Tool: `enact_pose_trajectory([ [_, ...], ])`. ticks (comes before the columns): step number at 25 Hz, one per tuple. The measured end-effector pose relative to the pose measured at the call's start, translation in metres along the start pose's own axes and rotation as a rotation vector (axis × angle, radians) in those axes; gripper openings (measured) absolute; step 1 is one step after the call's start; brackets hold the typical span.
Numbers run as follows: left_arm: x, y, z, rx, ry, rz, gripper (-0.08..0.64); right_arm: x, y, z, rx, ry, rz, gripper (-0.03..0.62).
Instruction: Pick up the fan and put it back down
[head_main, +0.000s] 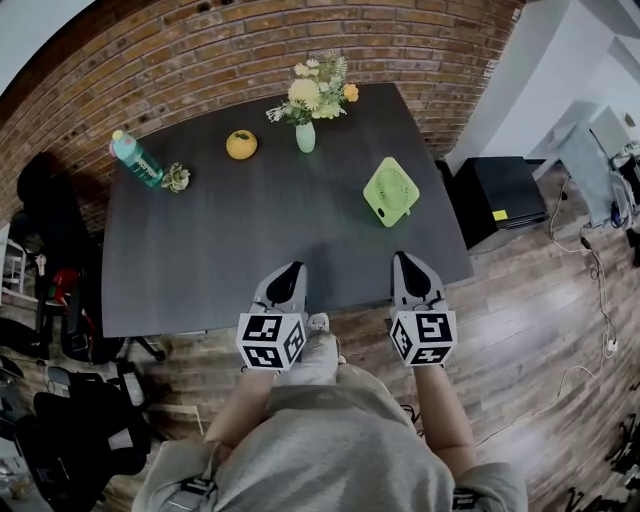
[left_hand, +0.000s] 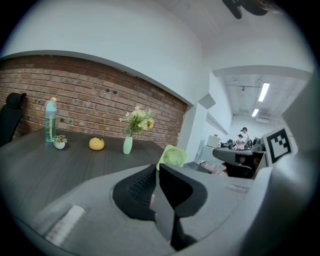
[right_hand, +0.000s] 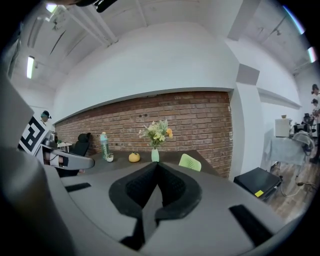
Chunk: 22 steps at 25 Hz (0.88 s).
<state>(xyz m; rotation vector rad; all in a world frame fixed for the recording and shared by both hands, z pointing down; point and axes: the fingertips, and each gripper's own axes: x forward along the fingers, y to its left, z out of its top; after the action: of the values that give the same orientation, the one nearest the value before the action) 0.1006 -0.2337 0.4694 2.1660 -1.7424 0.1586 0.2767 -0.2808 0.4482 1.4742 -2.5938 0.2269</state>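
Both claws clenched and empty, the left gripper (head_main: 291, 272) and right gripper (head_main: 408, 262) hover at the table's (head_main: 220, 250) six-o'clock edge; the green fan (head_main: 390, 190) stands at two o'clock.

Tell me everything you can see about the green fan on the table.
The fan is small, lime green and square with rounded corners, and looks like plastic. Its front is a round grille of fine slats around a small hub. It stands on the dark table near the right edge in the head view, leaning back a little, front turned toward the person. Only the table touches it; the vase of flowers stands apart, further back.
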Motion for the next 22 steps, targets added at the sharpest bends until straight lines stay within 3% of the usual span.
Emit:
enact_pose_trajectory([
  [11, 0.040, 0.012, 0.003, 0.021, 0.013, -0.032, 0.046, 0.036, -0.032, -0.011, 0.002, 0.025, -0.061, 0.004],
  [22, 0.076, 0.020, 0.004, 0.041, 0.037, -0.067, 0.165, 0.075, -0.061, -0.026, 0.013, 0.074, -0.086, 0.183],
])
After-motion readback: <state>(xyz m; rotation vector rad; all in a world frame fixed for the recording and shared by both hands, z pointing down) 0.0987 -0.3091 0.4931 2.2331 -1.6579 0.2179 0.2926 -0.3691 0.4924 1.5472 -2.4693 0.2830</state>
